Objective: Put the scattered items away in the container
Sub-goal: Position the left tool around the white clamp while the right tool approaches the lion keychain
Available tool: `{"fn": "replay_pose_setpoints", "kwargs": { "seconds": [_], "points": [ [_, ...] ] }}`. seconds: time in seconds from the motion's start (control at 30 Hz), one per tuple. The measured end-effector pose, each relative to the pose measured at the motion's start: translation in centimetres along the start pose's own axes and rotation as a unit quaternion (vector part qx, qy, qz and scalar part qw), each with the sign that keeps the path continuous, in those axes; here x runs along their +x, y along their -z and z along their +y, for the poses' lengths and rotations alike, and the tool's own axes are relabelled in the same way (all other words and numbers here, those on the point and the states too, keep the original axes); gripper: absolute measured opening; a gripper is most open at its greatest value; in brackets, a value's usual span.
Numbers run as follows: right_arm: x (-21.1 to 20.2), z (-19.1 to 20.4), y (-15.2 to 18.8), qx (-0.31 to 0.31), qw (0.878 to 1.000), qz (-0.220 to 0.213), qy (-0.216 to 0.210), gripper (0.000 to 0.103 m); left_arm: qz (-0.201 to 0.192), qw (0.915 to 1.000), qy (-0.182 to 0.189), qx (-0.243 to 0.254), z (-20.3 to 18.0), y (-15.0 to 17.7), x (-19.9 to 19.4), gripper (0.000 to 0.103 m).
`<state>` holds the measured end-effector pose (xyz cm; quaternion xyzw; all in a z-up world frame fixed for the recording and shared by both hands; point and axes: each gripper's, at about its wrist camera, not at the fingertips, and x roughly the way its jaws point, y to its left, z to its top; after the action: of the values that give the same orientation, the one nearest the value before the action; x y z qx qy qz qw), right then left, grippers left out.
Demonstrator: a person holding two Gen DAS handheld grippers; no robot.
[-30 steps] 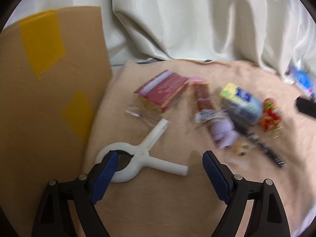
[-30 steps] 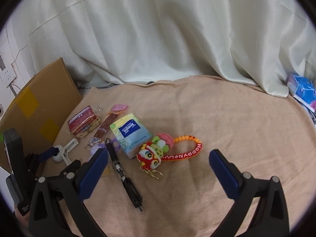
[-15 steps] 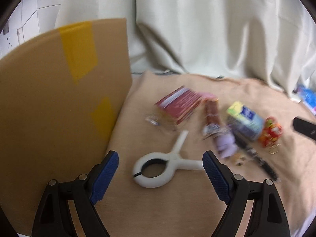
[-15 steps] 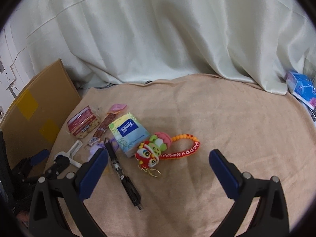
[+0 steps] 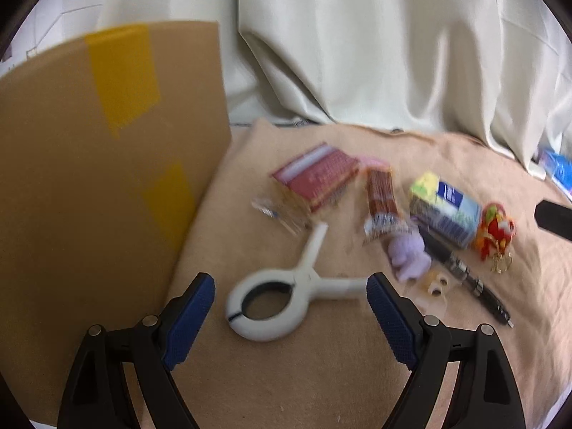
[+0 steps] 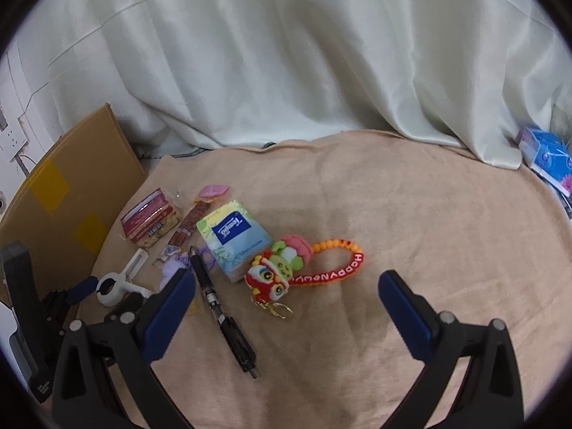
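A white ring-shaped clamp (image 5: 271, 293) lies on the beige cloth, its ring between the fingers of my left gripper (image 5: 289, 318), which is open and not touching it. Beyond it lie a red snack pack (image 5: 318, 175), a brown snack bar (image 5: 380, 196), a tissue pack (image 5: 443, 207), a purple soft item (image 5: 409, 254), a black pen (image 5: 461, 271) and a red plush keychain (image 5: 495, 228). A cardboard box (image 5: 89, 178) stands at the left. My right gripper (image 6: 287, 311) hangs open above the cloth, just short of the keychain (image 6: 275, 275) and the pen (image 6: 221, 307), holding nothing.
White curtains hang along the back edge of the cloth. A blue packet (image 6: 547, 153) lies off the cloth at the far right. In the right wrist view, the box (image 6: 64, 196) stands at the left with the clamp (image 6: 118, 282) close in front of it.
The left wrist view has swung left: the clamp went from under the left finger to between both fingers, and the box fills more of the frame. The right gripper has kept still.
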<state>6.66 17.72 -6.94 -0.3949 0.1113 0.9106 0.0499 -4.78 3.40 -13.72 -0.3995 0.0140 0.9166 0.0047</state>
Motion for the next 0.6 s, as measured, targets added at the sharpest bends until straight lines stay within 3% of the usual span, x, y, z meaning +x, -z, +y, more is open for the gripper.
{"fn": "replay_pose_setpoints", "kwargs": {
  "seconds": [0.2,0.6],
  "points": [
    [0.1,0.3,0.0,-0.003,1.0,-0.002,-0.002,0.103,0.027,0.9994,0.009,-0.017,0.8,-0.2,1.2,0.088],
    [0.3,-0.1,0.0,0.0,1.0,0.0,-0.001,0.103,0.034,0.9983,0.033,-0.034,1.2,-0.1,1.6,0.088]
  ]
}}
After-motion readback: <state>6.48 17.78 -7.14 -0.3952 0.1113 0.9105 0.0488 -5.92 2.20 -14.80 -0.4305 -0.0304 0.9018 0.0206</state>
